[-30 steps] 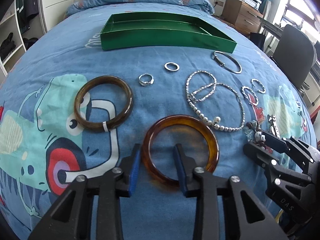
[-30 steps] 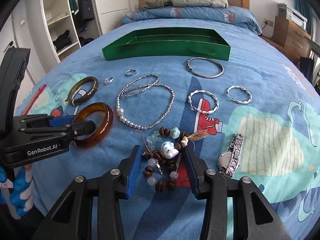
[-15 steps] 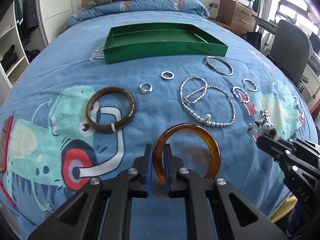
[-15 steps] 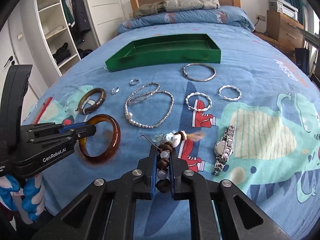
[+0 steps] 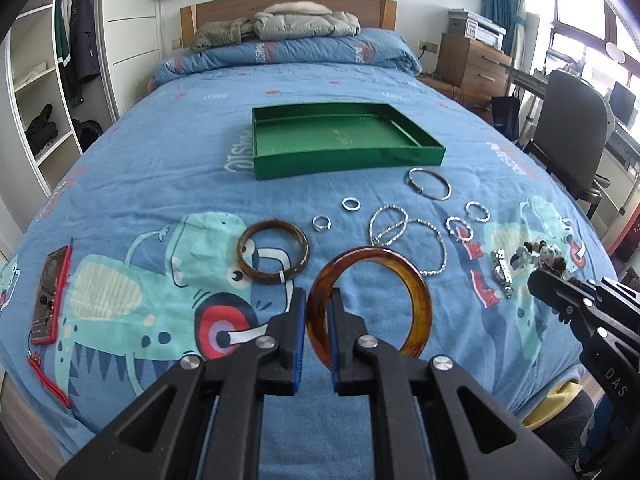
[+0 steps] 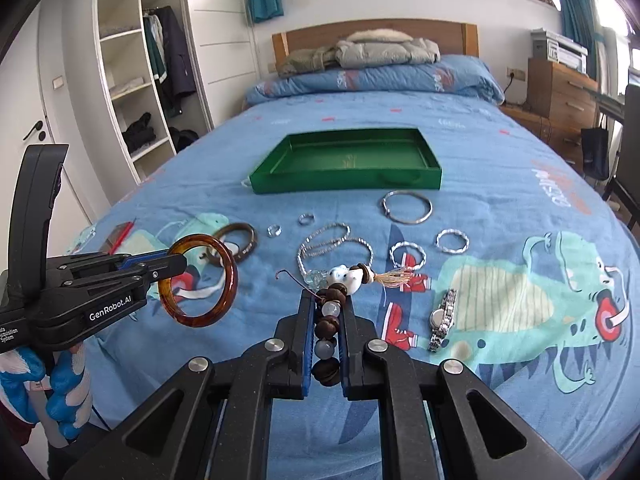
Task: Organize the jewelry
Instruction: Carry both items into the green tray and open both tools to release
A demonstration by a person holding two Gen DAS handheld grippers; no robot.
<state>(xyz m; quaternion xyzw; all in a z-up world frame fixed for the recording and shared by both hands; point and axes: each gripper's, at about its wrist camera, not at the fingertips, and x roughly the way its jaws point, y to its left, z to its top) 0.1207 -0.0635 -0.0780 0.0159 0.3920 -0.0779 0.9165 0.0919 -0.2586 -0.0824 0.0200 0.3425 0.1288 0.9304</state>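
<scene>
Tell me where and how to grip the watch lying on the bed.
Grip the watch across its narrow metal band just beyond the case, coming straight down from above. It lies flat and stretched out lengthwise on the bedspread, so fingers set either side of the band should close on it; the round case looks wider and more likely to slip.

A home bedroom — bed [image 5: 160,184], open wardrobe [image 6: 132,92], wooden dresser [image 5: 472,64].

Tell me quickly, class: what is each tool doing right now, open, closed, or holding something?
Left tool: closed on the amber bangle, lifted off the bed.
Right tool: closed on the beaded bracelet, also lifted.
</scene>
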